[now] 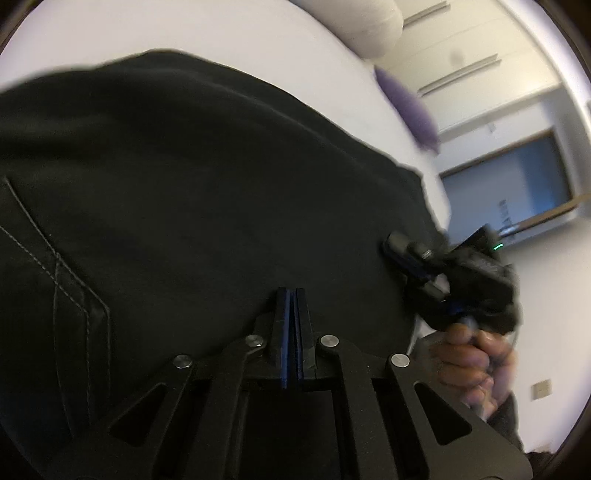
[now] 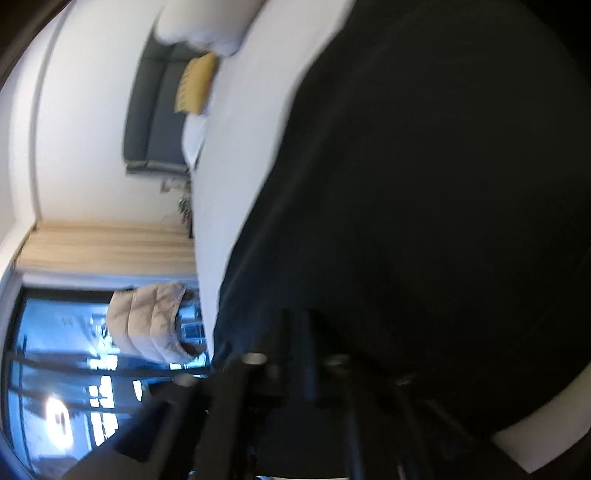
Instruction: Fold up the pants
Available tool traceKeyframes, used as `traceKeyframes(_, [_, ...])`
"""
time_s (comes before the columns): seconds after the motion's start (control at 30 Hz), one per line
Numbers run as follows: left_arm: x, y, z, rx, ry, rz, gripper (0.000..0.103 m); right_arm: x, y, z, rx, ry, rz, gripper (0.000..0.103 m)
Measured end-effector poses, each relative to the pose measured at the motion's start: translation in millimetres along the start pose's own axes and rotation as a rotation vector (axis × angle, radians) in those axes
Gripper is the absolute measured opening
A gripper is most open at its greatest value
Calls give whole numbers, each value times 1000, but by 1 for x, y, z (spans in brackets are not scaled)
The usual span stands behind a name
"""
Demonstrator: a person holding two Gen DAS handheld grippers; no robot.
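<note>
So from my left hand-held gripper (image 1: pixel 293 295) the view is basically all pants (image 1: pixel 192 177). The black fabric spreads out ahead of the fingers and off to the left of them, lying on a white bed (image 1: pixel 221 33). The two blue-lined fingers are pressed together with only a sliver between them, and their tips sit right at the edge of the cloth. I honestly can't tell whether a bit of fabric is pinched in there or not, black on black. Off to the left of this gripper you can see the grey stitching of a pocket (image 1: pixel 59 273).

To the right of it, the right hand-held gripper (image 1: pixel 402 254) comes in from the side with its tip on the right-hand edge of the pants, and a hand (image 1: pixel 476 358) is wrapped around its handle.

The right wrist view is super blurry. The pants (image 2: pixel 424 203) fill everything ahead and to the right of the right gripper (image 2: pixel 295 325), with the white bed (image 2: pixel 236 155) showing on the left. The fingers look closed up tight there, dark against the dark cloth, so again no way for me to say if anything's caught in them.

Background stuff: a purple pillow (image 1: pixel 410 107) far ahead-right of the left gripper, a yellow cushion (image 2: pixel 195 85) and a window (image 2: pixel 74 369) on the other side.
</note>
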State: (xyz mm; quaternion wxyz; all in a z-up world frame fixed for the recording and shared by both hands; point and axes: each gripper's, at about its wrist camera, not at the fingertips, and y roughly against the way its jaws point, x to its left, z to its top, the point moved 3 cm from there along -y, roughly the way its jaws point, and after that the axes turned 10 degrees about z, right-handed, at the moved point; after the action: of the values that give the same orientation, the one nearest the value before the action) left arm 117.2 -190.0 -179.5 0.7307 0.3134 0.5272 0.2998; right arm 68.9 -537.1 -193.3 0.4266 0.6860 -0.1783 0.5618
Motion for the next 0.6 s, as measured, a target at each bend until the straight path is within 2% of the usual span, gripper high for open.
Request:
traceKeyframes(0.03, [7, 5, 1, -2, 31, -7, 3, -6, 13, 13, -36, -2, 5, 0])
traceKeyframes(0.07, [11, 13, 0, -15, 31, 16, 3, -9, 25, 23, -67, 3, -4, 0])
traceKeyframes(0.2, [44, 56, -15, -59, 40, 87, 3, -34, 106, 85, -297, 3, -93, 0])
traceKeyframes(0.3, [81, 87, -29, -97, 132, 60, 3, -45, 168, 121, -454, 7, -193, 0])
traceKeyframes(0.37, [104, 113, -38, -124, 171, 99, 3, -35, 205, 131, -539, 18, -225, 47])
traceKeyframes(0.4, [107, 124, -41, -134, 177, 117, 3, -24, 226, 130, -604, 33, -247, 77])
traceKeyframes(0.43, [109, 135, -43, -152, 181, 132, 3, -14, 240, 126, -650, 51, -236, 84])
traceKeyframes(0.47, [110, 144, -45, -171, 180, 136, 3, -7, 248, 121, -670, 66, -209, 84])
traceKeyframes(0.53, [111, 160, -47, -192, 181, 119, 3, 1, 251, 106, -648, 83, -157, 84])
traceKeyframes(0.6, [92, 158, -41, -203, 159, 88, 3, -6, 241, 92, -609, 50, -125, 81])
